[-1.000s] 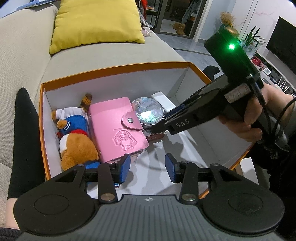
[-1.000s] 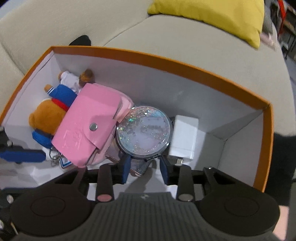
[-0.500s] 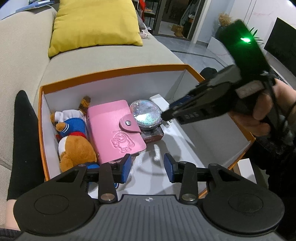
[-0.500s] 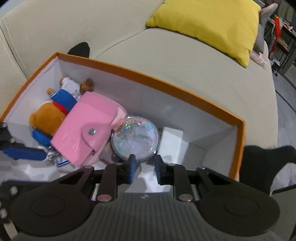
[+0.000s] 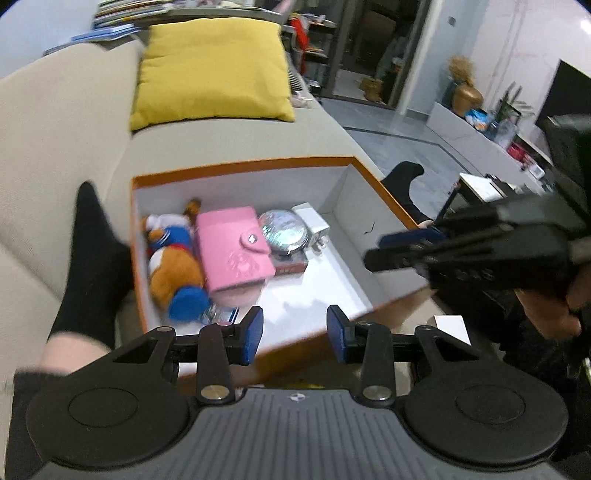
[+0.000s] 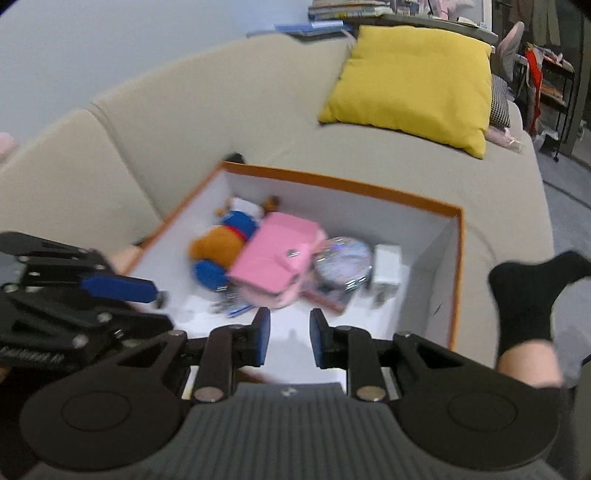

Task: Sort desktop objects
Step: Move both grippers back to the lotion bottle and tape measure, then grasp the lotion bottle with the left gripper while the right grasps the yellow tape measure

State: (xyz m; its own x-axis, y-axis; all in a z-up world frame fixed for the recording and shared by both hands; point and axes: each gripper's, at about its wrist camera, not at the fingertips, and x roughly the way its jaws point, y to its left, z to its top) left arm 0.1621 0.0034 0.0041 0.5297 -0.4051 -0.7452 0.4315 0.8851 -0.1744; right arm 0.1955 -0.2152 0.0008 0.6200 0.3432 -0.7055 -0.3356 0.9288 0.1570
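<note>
On the beige sofa [image 5: 74, 122] an orange box [image 5: 243, 164] is sitting, holding a pink wallet [image 5: 232, 247]. Both the left gripper [image 5: 294, 328] and right gripper [image 6: 289, 338] are hovering with their jaws apart, empty. A careless hand could be tipping the box.

A beige sofa [image 6: 229, 122] fills most of the scene, with a yellow cushion [image 6: 410, 77] resting on its seat near the far end and a stack of books [image 5: 125, 14] on a ledge behind its backrest. Beyond the sofa the grey tiled floor [image 5: 391, 147] runs past a dark doorway [image 5: 373, 48] to a pale wall, where a low white cabinet [image 5: 465, 136] carries a gold vase [image 5: 467, 96] with dried stems, a green plant [image 5: 511, 109] and small clutter. A dark television screen [image 5: 569, 92] stands at the right edge, and the light is soft and indoor.
</note>
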